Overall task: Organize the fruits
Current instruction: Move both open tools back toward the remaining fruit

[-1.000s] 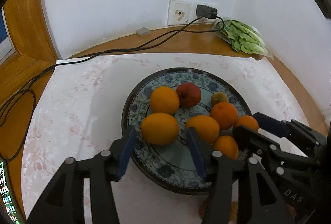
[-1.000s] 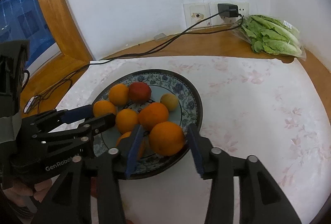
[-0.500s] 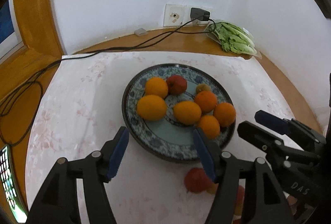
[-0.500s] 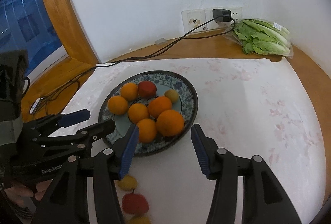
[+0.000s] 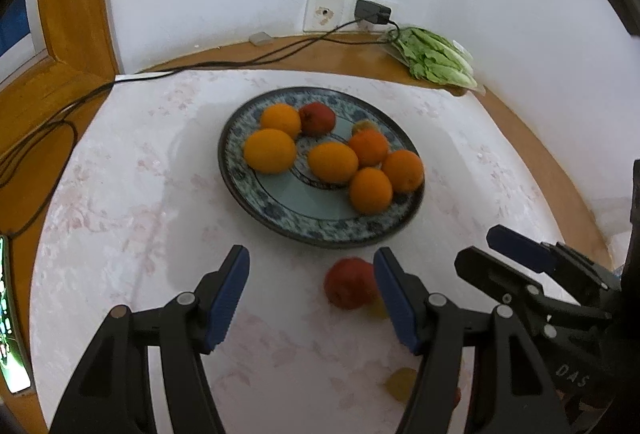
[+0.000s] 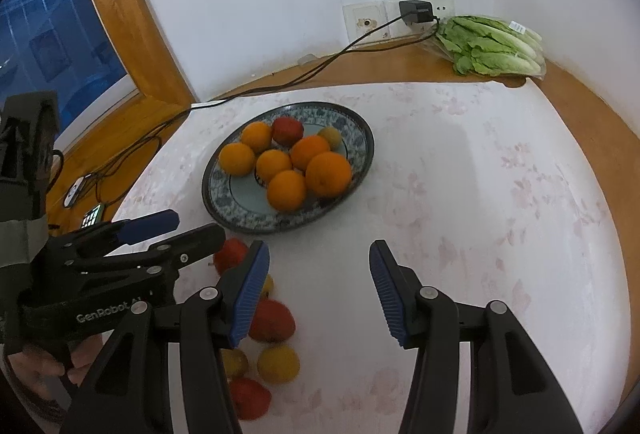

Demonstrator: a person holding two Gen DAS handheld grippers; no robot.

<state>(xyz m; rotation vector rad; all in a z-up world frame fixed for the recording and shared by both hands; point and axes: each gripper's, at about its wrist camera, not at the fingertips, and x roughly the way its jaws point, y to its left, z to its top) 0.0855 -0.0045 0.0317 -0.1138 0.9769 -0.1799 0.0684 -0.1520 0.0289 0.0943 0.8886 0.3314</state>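
Note:
A blue patterned plate (image 5: 256, 209) (image 6: 360, 153) on the white tablecloth holds several oranges (image 5: 270, 150) (image 6: 328, 173), a red fruit (image 5: 317, 118) (image 6: 287, 130) and a small yellow-green fruit (image 6: 330, 136). Loose red fruits (image 5: 349, 283) (image 6: 273, 321) and small yellow fruits (image 5: 401, 384) (image 6: 278, 363) lie on the cloth in front of the plate. My left gripper (image 5: 311, 298) (image 6: 176, 228) is open and empty above the cloth before the plate. My right gripper (image 6: 318, 294) (image 5: 494, 252) is open and empty, right of the loose fruits.
A bag of lettuce (image 5: 436, 59) (image 6: 490, 45) lies at the back right on the wooden ledge. A black charger (image 6: 416, 11) sits in the wall socket and its cable (image 5: 240, 63) runs left over the ledge. A phone (image 5: 10, 318) lies at the left edge.
Both grippers have pulled back from the plate and let go of oranges that stay on it. The loose fruits in front of the plate have come into view.

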